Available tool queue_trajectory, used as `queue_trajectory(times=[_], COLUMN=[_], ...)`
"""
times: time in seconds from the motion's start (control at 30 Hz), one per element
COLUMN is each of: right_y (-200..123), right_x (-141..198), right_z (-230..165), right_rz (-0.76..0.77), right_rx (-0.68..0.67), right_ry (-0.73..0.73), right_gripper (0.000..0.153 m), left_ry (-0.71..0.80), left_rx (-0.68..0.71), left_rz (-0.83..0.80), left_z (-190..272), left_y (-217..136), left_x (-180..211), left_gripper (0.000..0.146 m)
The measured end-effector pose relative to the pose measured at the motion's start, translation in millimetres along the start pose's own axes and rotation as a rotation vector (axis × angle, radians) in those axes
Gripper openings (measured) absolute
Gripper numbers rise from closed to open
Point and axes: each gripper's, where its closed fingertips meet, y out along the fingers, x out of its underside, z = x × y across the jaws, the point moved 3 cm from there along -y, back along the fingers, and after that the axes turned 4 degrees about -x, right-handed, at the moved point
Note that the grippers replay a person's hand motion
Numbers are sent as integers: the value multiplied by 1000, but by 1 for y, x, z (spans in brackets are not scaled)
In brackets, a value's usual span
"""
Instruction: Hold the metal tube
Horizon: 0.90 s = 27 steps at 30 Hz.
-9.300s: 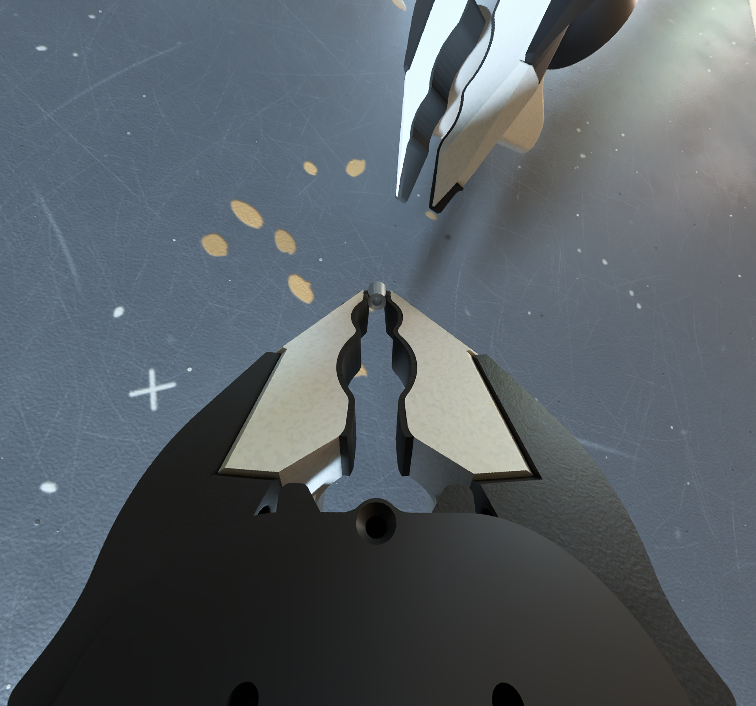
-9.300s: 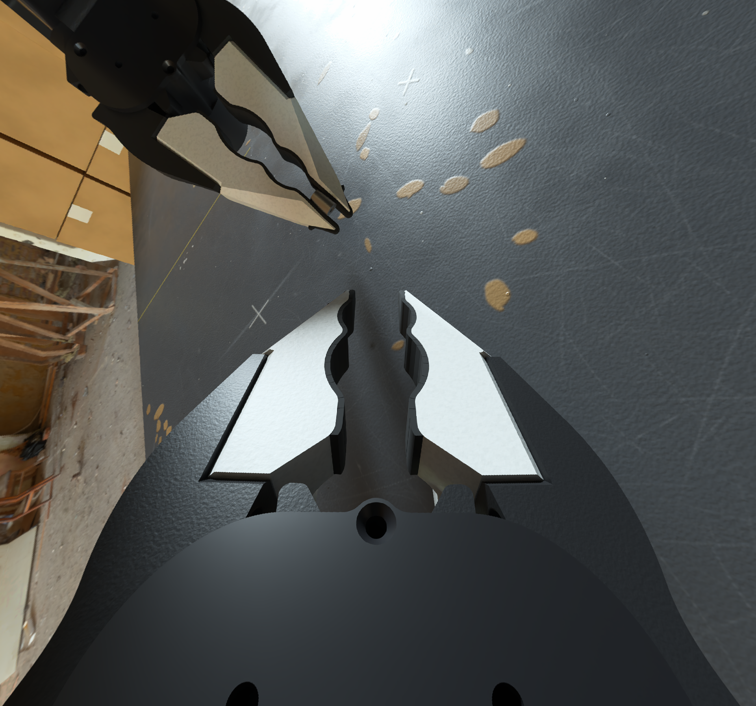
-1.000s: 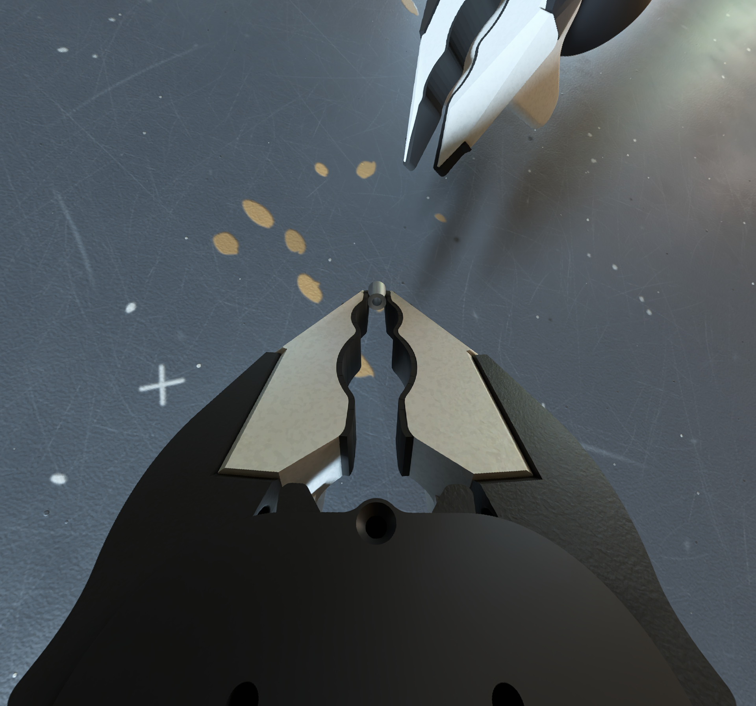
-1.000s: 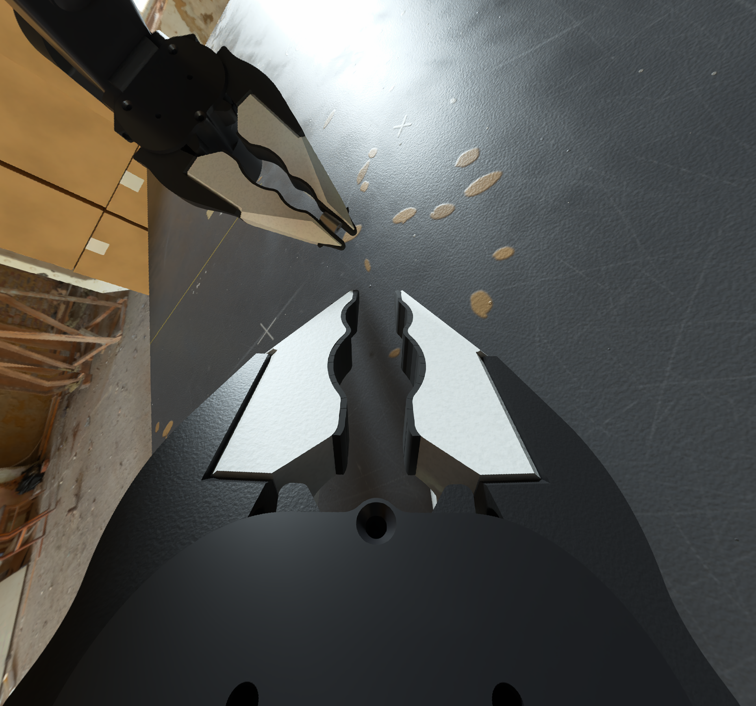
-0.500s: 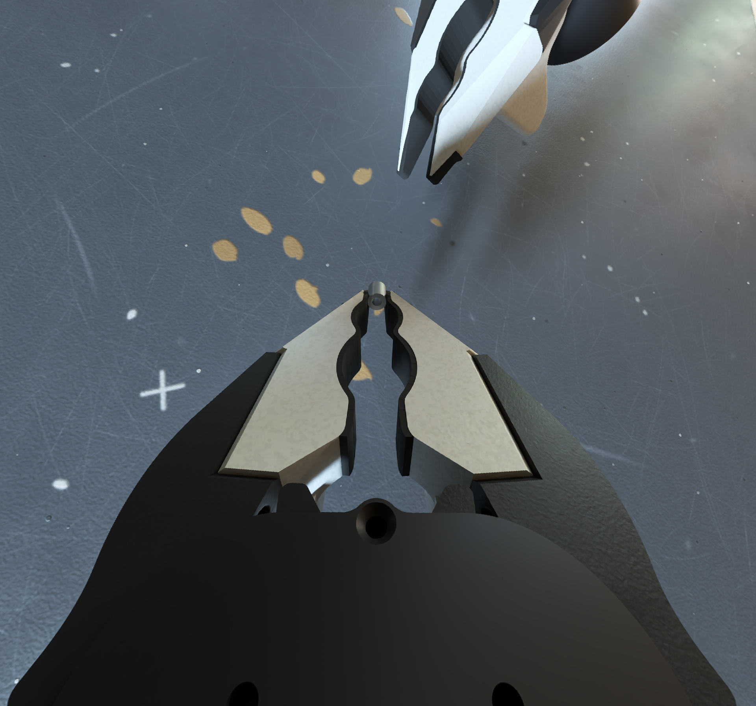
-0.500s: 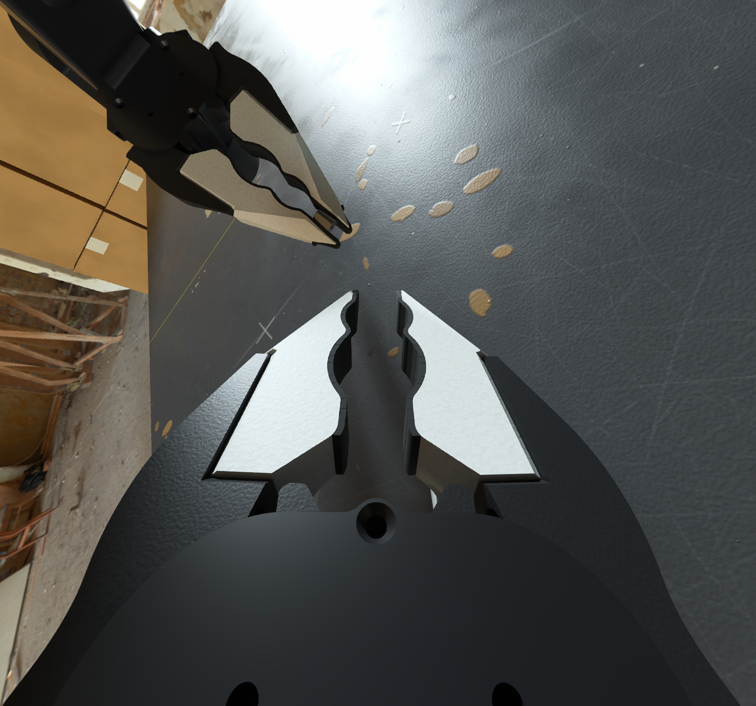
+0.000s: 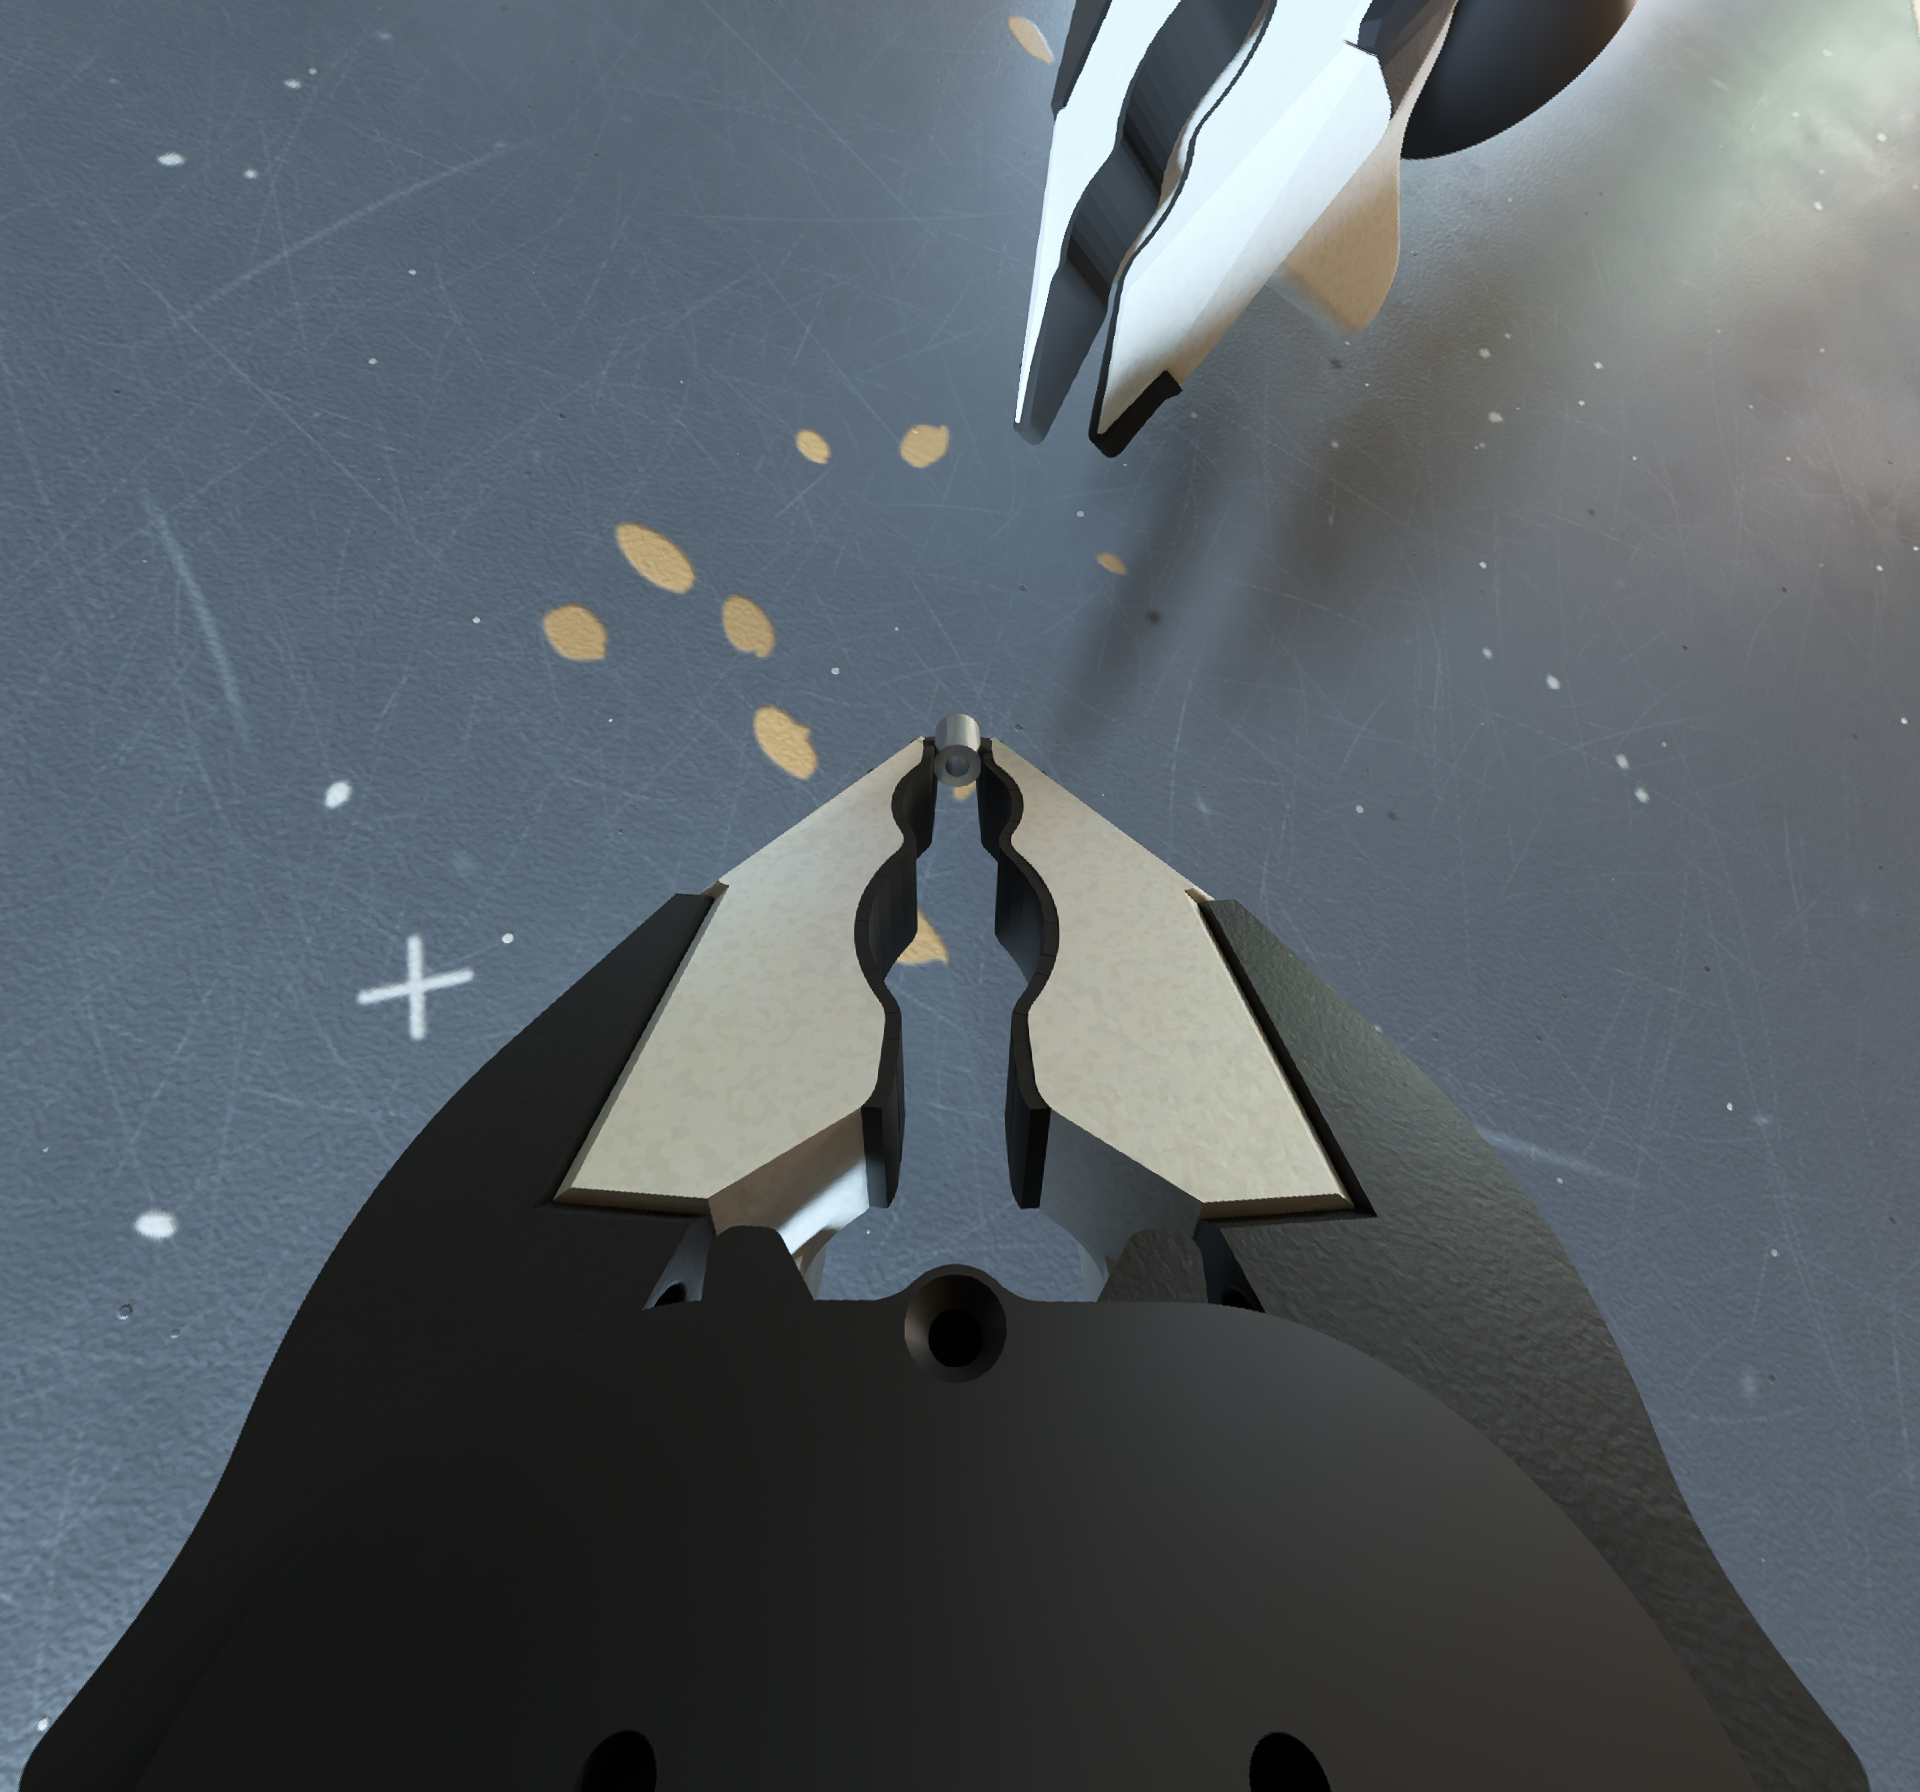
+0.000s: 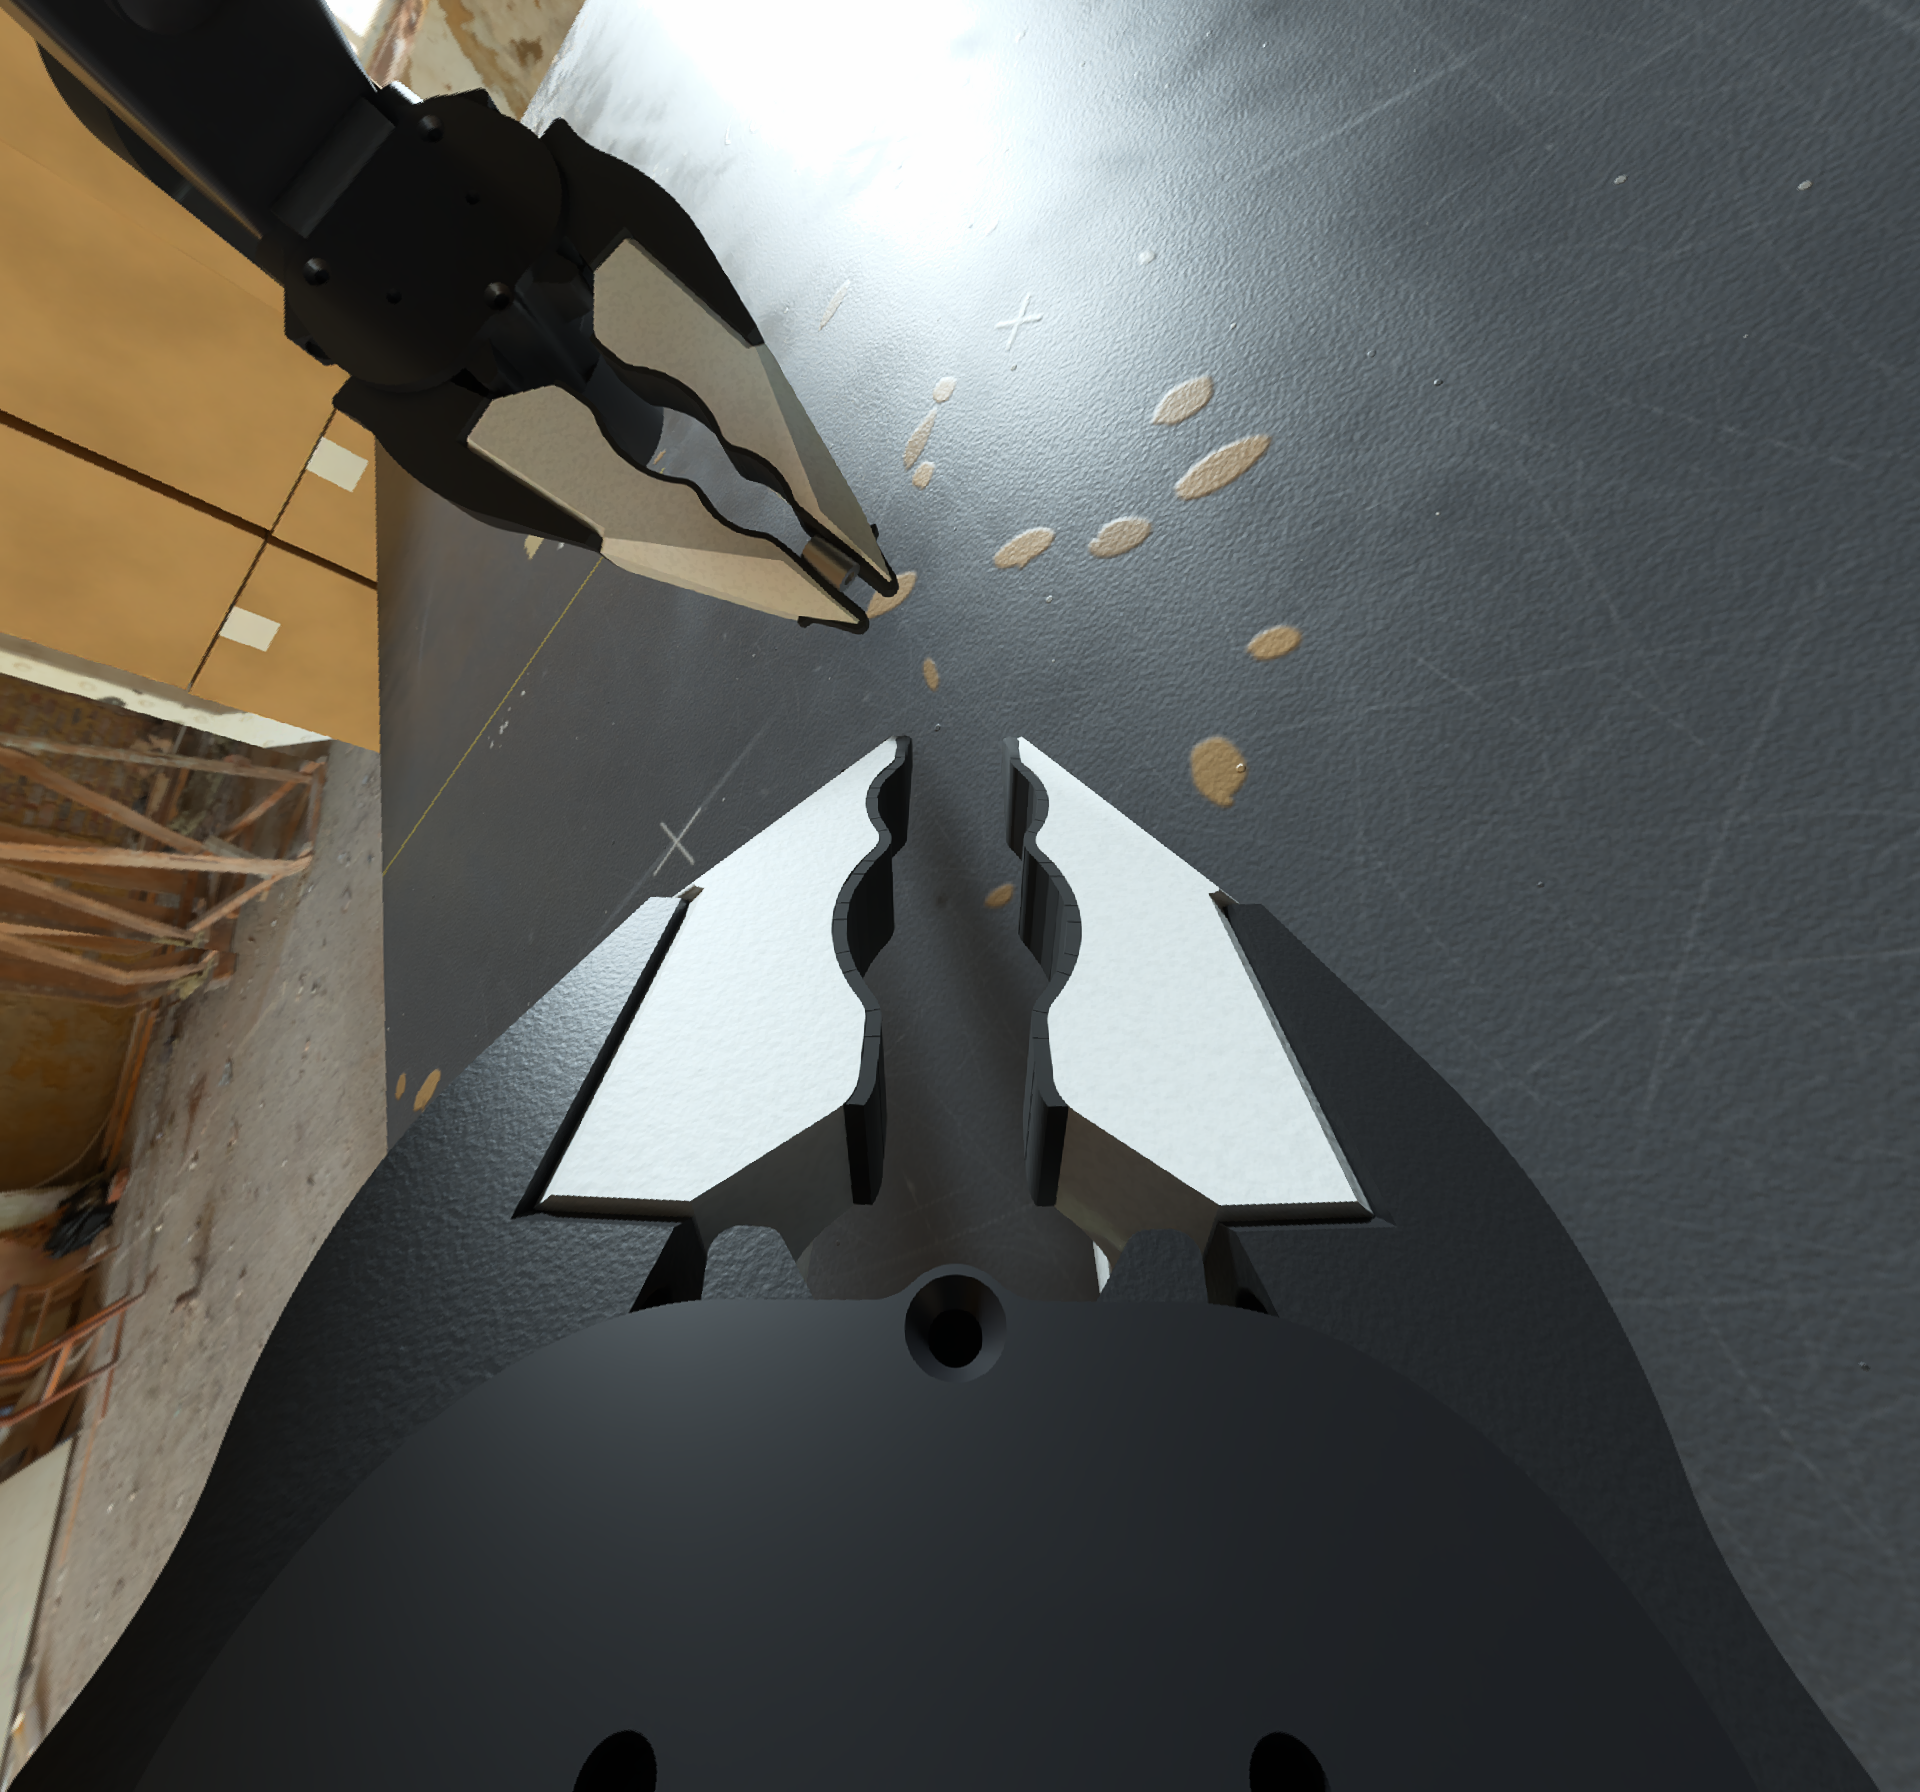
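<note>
A small grey metal tube (image 7: pixel 957 753) sits clamped between the tips of my left gripper (image 7: pixel 957 761), which is shut on it above the dark table. In the right wrist view the same tube (image 8: pixel 831 566) shows in the left gripper's tips (image 8: pixel 854 594) at upper left. My right gripper (image 8: pixel 958 755) is open and empty, with a clear gap between its white fingers. It hangs above the table, apart from the tube. It also shows in the left wrist view (image 7: pixel 1070 433) at upper right, pointing down toward the table.
The dark scratched table (image 7: pixel 312 392) carries tan paint spots (image 7: pixel 655 558) and white cross marks (image 7: pixel 416 986). In the right wrist view the table's left edge (image 8: pixel 382 807) borders wooden panels (image 8: pixel 135 454) and a dirt floor with wooden frames (image 8: pixel 114 890).
The right gripper has drifted slightly nearer the left gripper's tips than a second ago. The left gripper keeps its hold on the tube.
</note>
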Motion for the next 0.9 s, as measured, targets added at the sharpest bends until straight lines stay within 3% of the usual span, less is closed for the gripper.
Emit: queue_trajectory(times=[0.9], right_y=[-1], right_x=[-1], right_z=[-1], right_rz=[6], right_rx=[4], right_ry=[-5], right_gripper=[17], left_ry=[2], left_rx=[-3], left_rz=[-5], left_z=[0], left_y=[0], left_x=[1], left_gripper=[7])
